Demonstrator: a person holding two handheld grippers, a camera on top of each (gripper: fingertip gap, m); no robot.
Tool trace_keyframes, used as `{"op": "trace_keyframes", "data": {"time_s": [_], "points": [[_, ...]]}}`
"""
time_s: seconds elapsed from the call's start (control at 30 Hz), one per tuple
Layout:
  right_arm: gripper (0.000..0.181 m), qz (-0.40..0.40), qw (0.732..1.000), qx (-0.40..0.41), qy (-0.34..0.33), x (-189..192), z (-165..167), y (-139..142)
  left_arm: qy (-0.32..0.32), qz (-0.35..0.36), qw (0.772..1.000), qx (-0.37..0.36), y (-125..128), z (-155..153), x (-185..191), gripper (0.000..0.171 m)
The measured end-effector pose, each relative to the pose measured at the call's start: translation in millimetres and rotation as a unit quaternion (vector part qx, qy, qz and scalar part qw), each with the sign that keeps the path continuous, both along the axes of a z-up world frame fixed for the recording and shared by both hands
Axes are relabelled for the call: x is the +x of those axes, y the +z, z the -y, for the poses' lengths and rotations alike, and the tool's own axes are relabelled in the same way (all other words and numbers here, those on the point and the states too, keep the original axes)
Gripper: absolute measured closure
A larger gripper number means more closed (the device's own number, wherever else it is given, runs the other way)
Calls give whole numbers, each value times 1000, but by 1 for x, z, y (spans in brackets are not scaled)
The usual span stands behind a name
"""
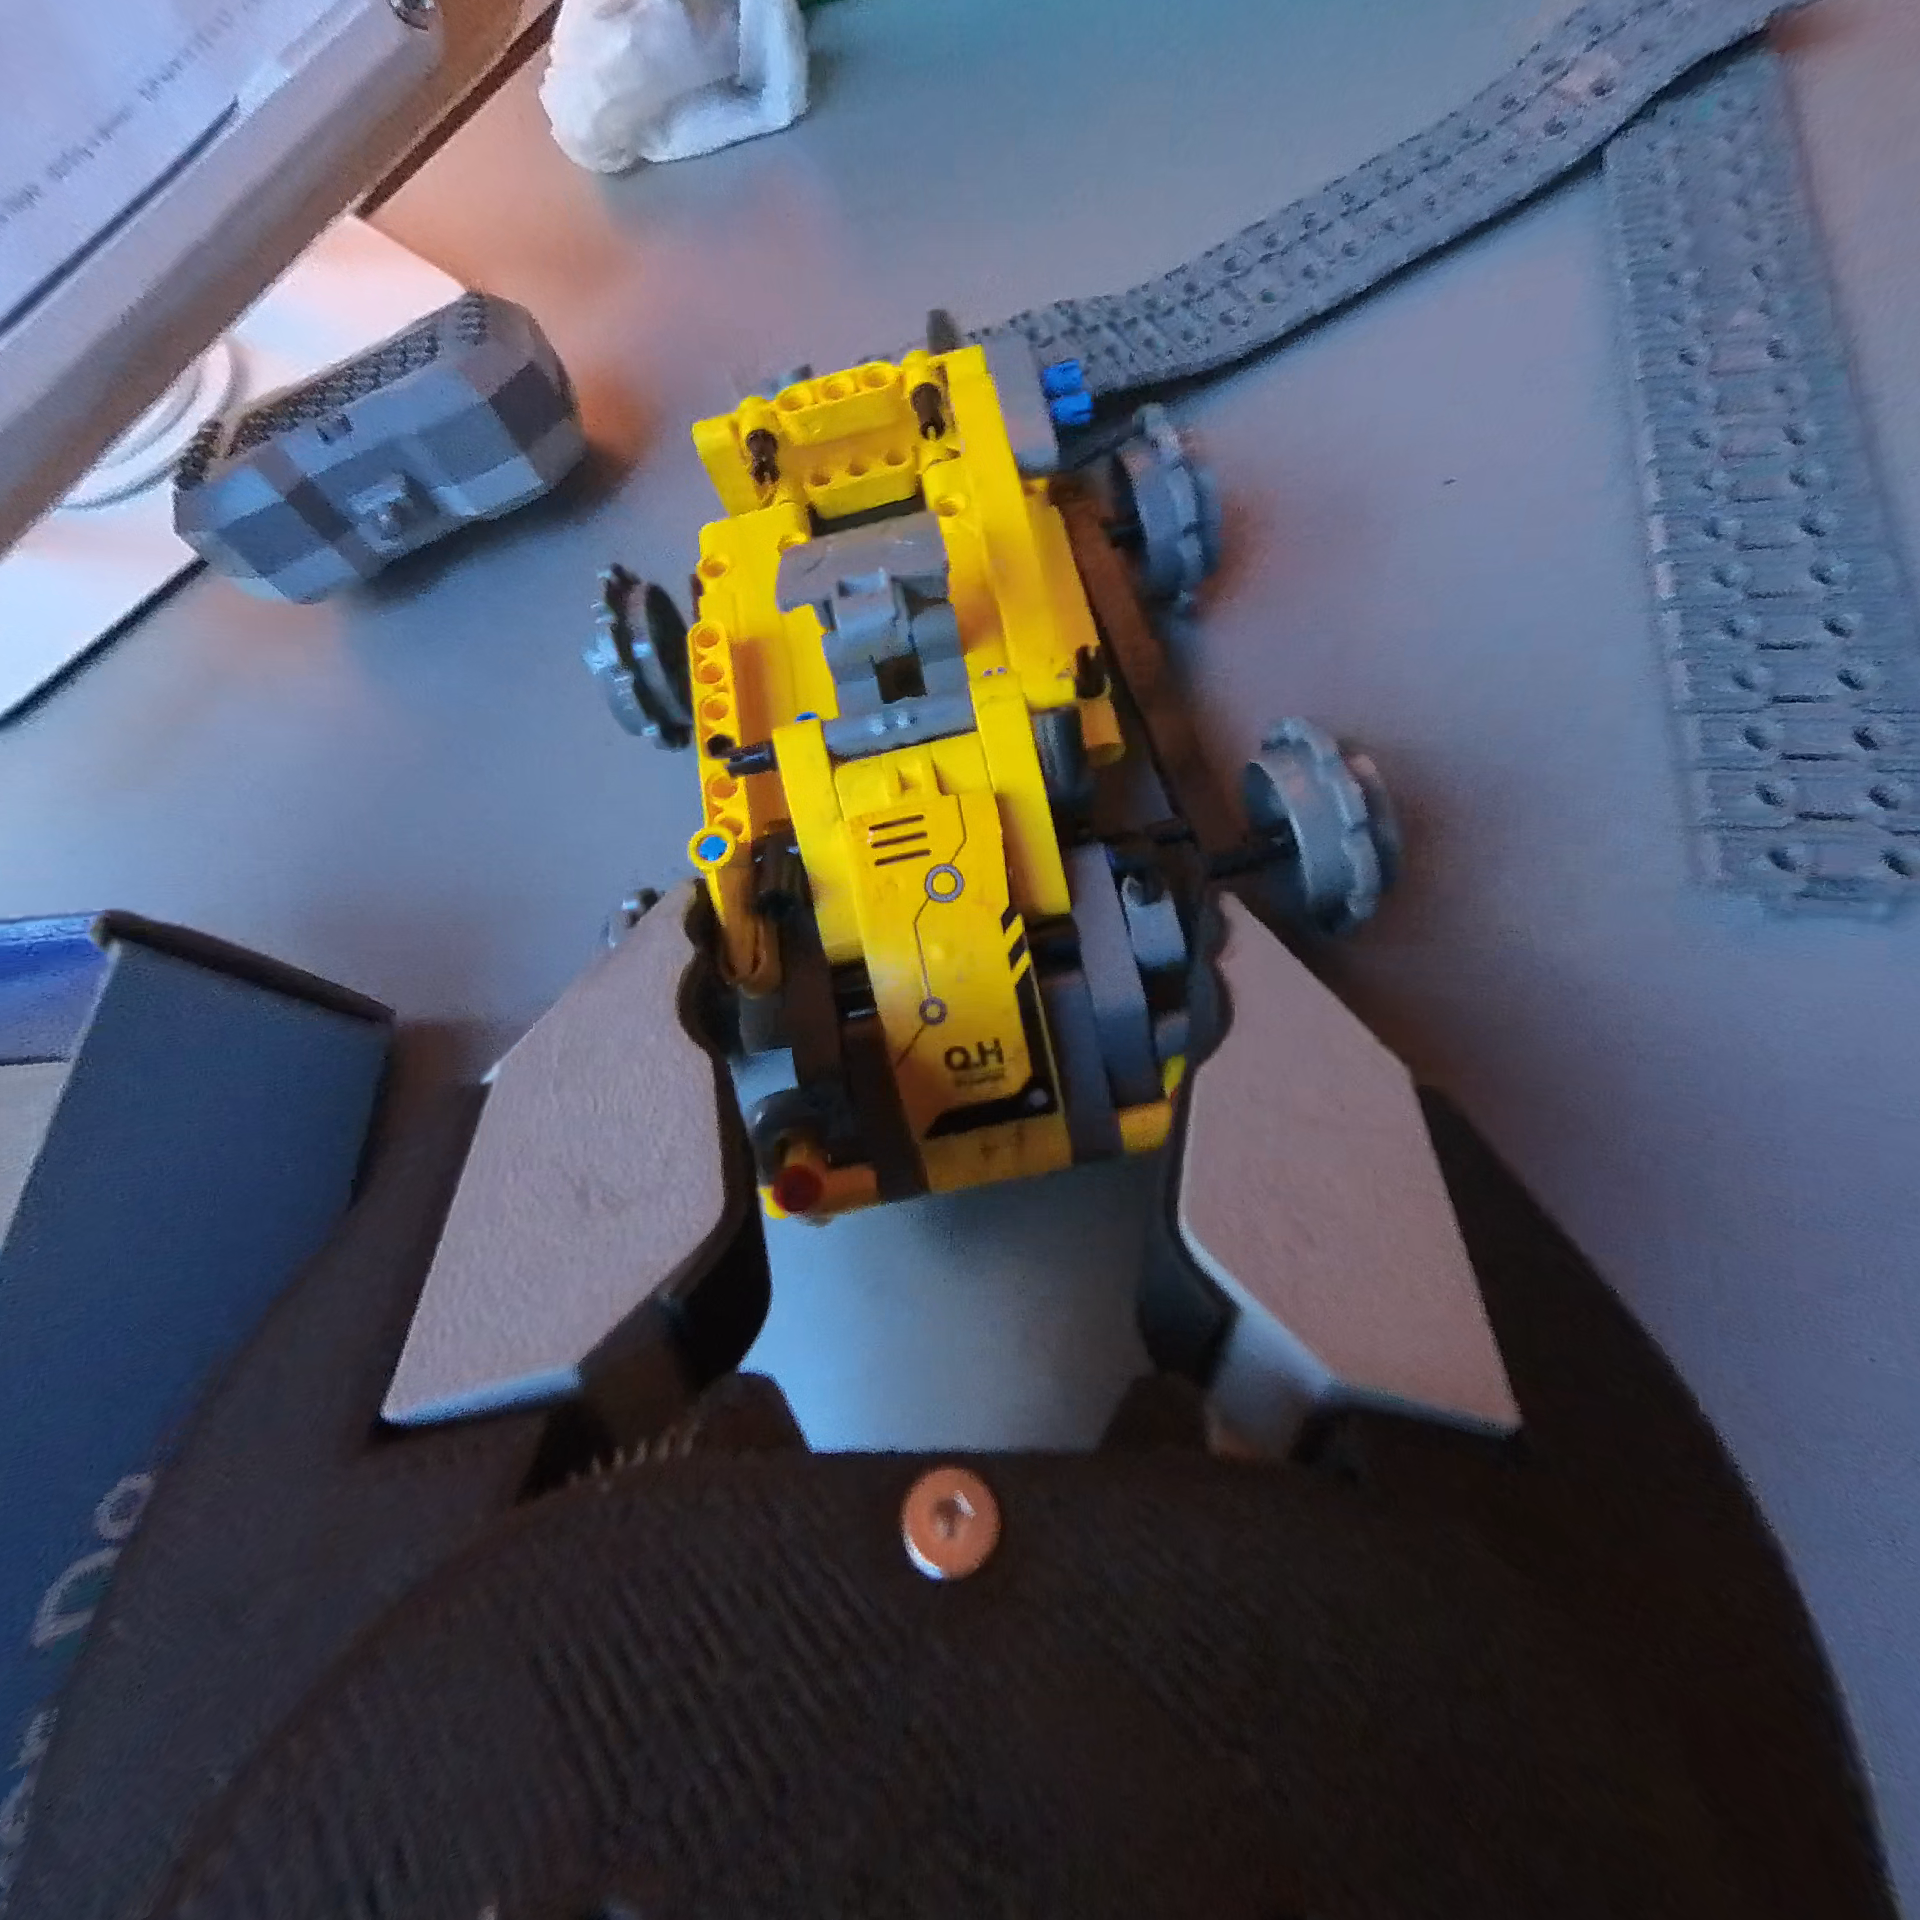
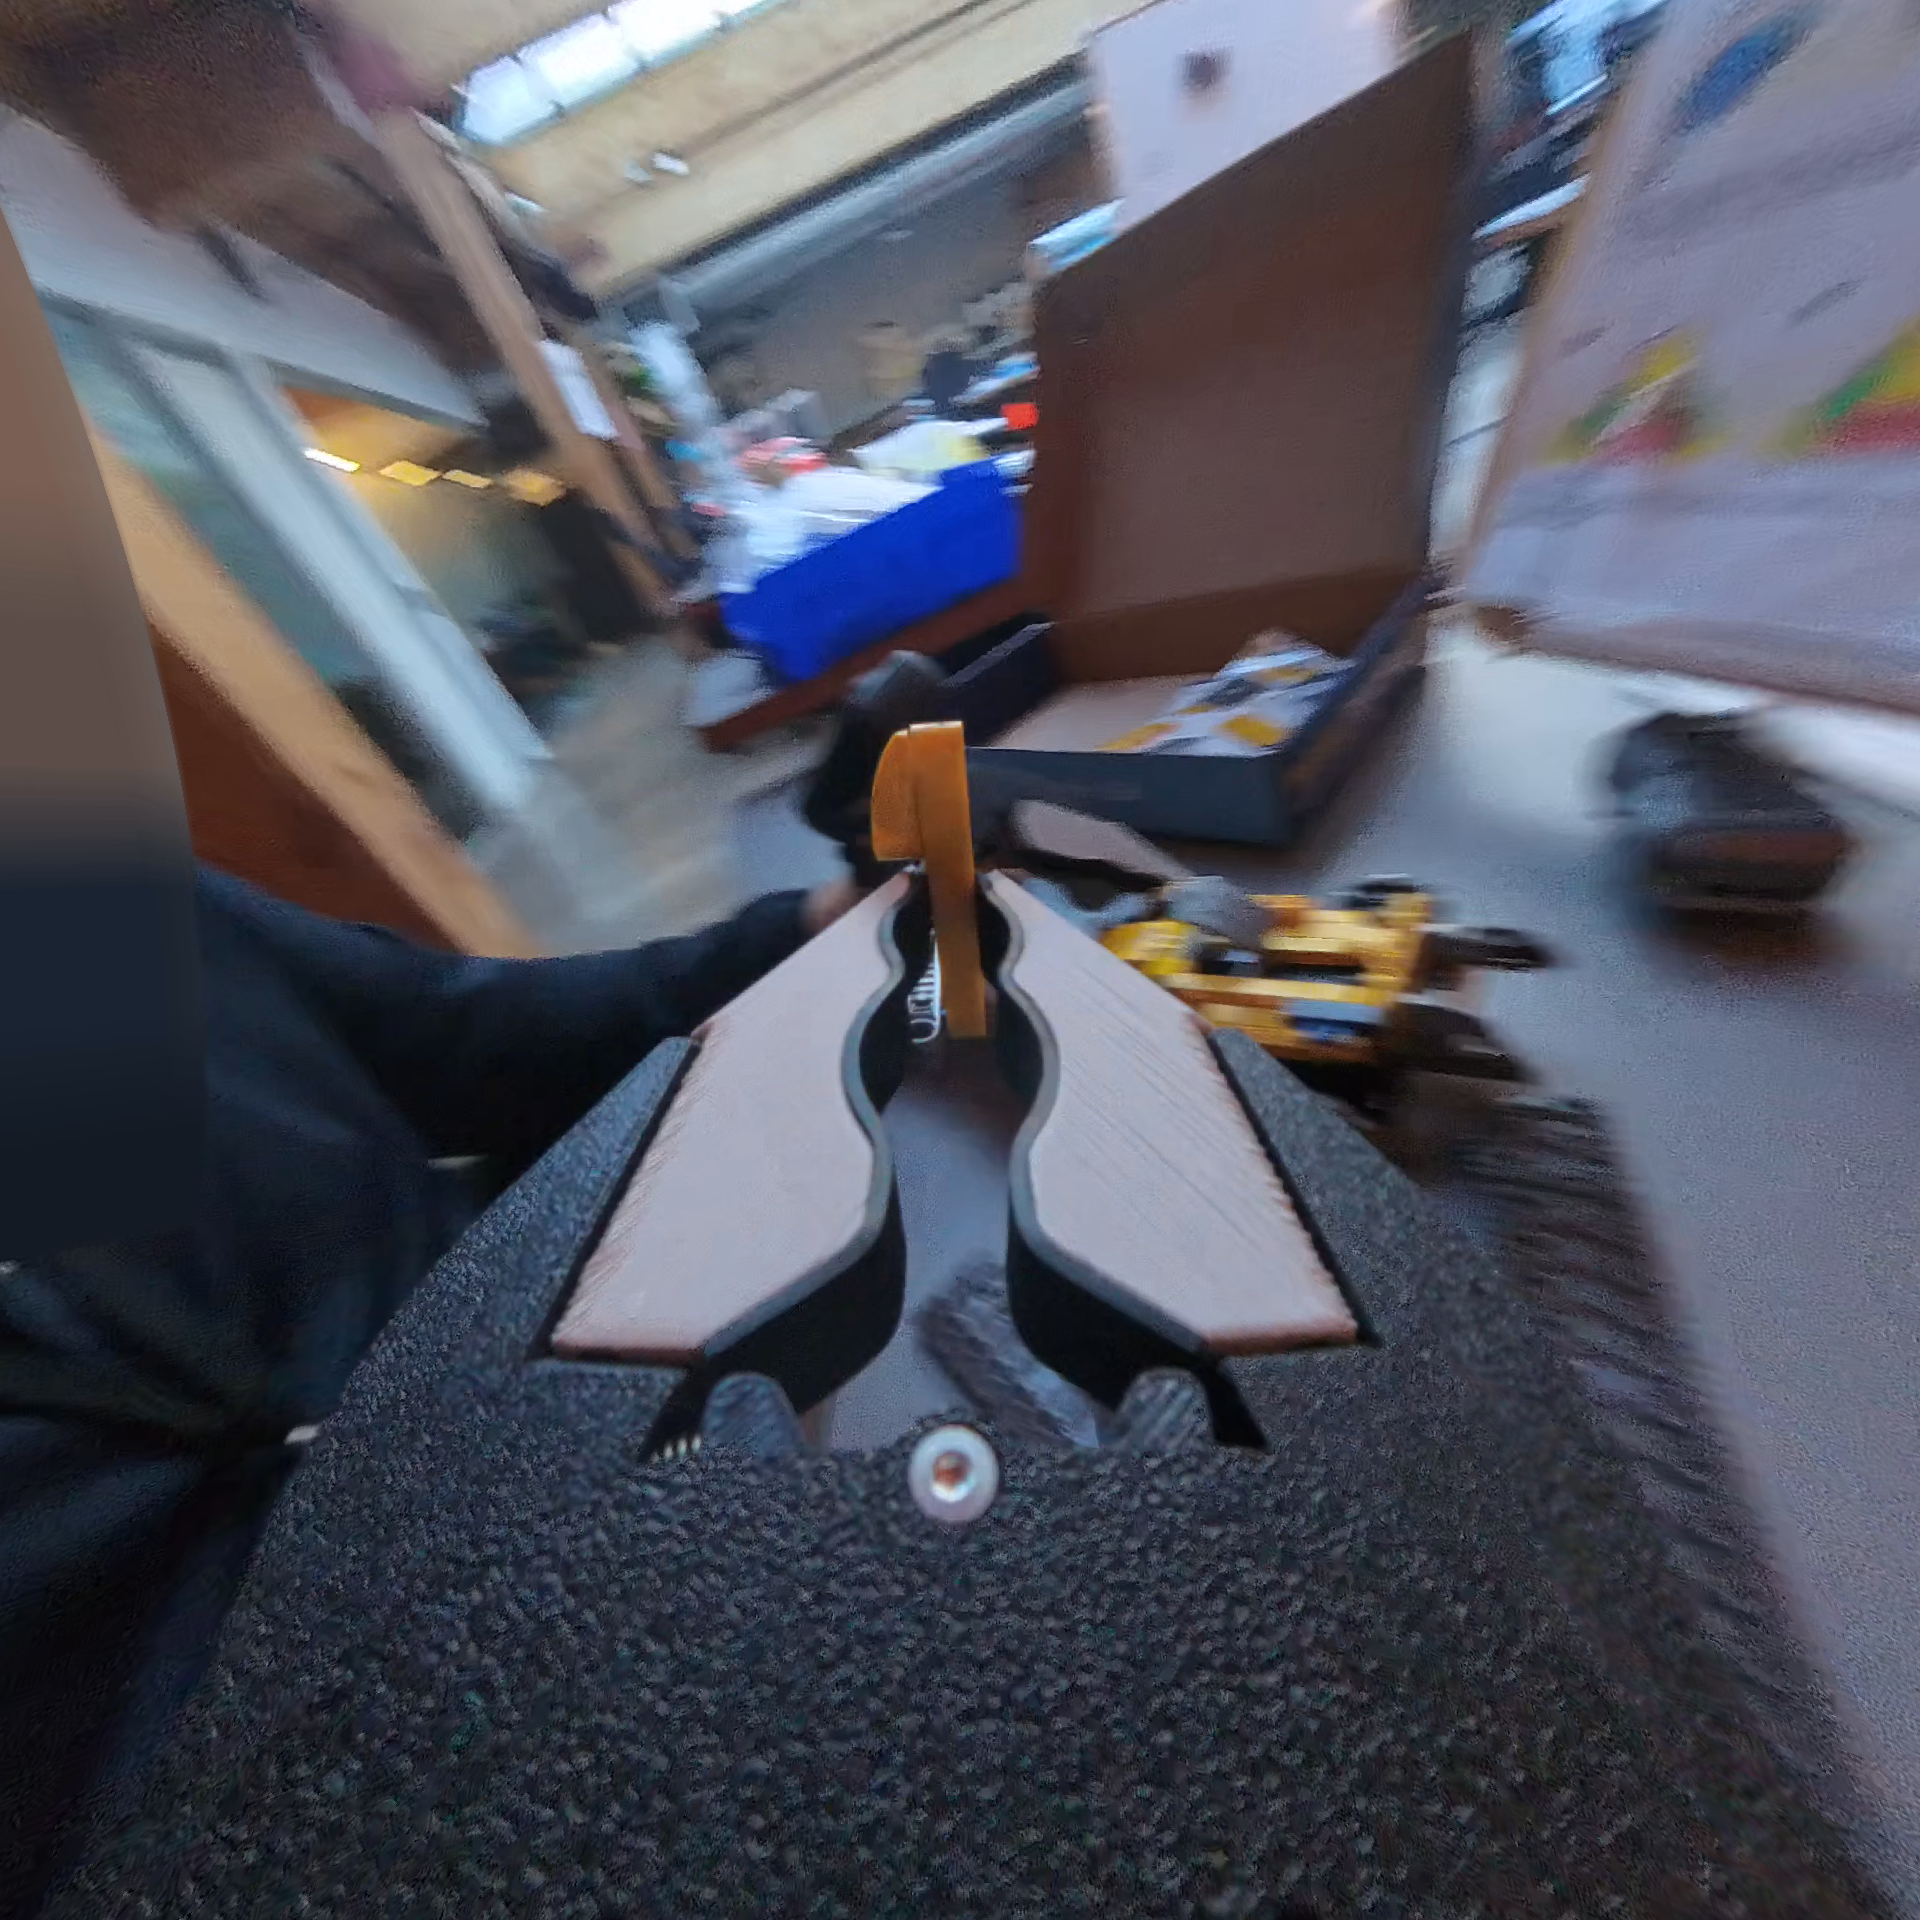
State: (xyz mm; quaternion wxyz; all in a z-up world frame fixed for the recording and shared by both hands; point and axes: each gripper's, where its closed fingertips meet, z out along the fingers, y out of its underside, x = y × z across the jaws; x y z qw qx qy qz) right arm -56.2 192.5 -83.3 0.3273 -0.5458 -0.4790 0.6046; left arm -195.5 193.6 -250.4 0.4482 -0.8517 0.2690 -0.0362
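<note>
The left gripper (image 1: 951,935) has its two tan, flat-faced fingers (image 1: 613,1132) spread wide around the near end of a yellow toy vehicle (image 1: 894,727), their black wavy inner edges pressing its sides just behind a sloped yellow panel. The vehicle's long axis runs straight away from this gripper, in line with the fingers, so the fingers clasp it across its width. It is built of hard, glossy plastic bricks, yellow beams with rows of round holes over a dark grey core, with small blue pins. Grey toothed wheels (image 1: 1320,821) stand out on thin black axles on both sides, bare of any belt.

The right gripper (image 2: 943,904) has its fingers (image 2: 1122,1101) drawn close together, pinching a small, flat yellow-orange plastic piece (image 2: 935,862) that stands upright past the fingertips, with a rounded shoulder at its top. From this gripper the vehicle lies ahead and to the right, low on the table and well apart from the held piece; the left gripper is clearly the nearer one to it. That view is heavily blurred, so finer detail is lost.

Farther out on the smooth grey table (image 1: 1507,1195), a long grey studded track belt (image 1: 1756,582) lies flat to the right, bending at a corner behind the vehicle. A faceted grey block (image 1: 384,457) sits to the left, a blue box (image 1: 156,1195) at the near left edge, and a white lumpy object (image 1: 675,73) at the far side.
</note>
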Motion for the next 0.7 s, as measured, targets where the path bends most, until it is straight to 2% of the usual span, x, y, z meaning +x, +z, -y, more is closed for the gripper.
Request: {"op": "trace_keyframes", "data": {"time_s": [0.07, 0.13, 0.23, 0.3, 0.37, 0.43, 0.53, 0.7], "points": [[176, 26, 998, 41, -51, 14, -18, -10, -3, 14, 1000, -2, 1, 3, 0, 87], [176, 63, 996, 34, -52, 15, -21, -35, 3, 11, 1000, -3, 1, 5, -1, 86], [173, 152, 988, 24, -30, 2, -15, -97, 21, 5, 1000, -2, 0, 10, -3, 86], [157, 248, 968, 28, -24, -1, -15, -145, 40, 10, 999, -3, 1, 16, -6, 86], [155, 311, 945, 75, -63, 6, -28, -172, 57, 12, 998, -5, 1, 24, -8, 86], [154, 322, 934, 120, -98, 15, -41, -173, 74, 13, 997, -4, 2, 35, -11, 86], [151, 313, 931, 143, -124, 37, -55, -164, 92, 8, 996, -3, 2, 51, -17, 87], [139, 351, 893, 189, -210, 91, -111, -167, 133, 6, 991, -1, 3, 71, -28, 87]]}}
